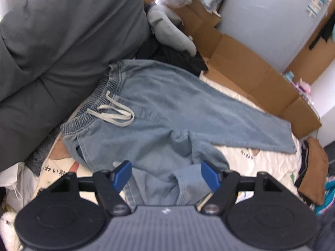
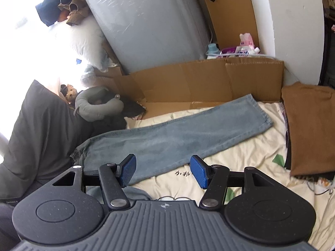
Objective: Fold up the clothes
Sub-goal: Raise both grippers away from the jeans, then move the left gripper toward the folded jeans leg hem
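Note:
Light blue jeans [image 1: 159, 113] with an elastic waistband and a grey drawstring [image 1: 114, 113] lie on a cream printed bedsheet [image 1: 261, 163]. One leg stretches flat to the right; the other leg is bunched up near me. My left gripper [image 1: 166, 174] is open, its blue pads either side of that bunched leg, above it. In the right wrist view the flat leg of the jeans [image 2: 178, 133] runs toward the cardboard. My right gripper [image 2: 163, 171] is open over the leg's near edge and the sheet [image 2: 247, 167], holding nothing.
A dark grey duvet [image 1: 62, 41] is piled at the left. Flattened cardboard [image 2: 199, 79] lines the far side of the bed, with a grey wrapped panel [image 2: 146, 25] behind. A folded brown garment [image 2: 309, 129] lies on the right. A grey neck pillow [image 2: 96, 102] sits by the duvet.

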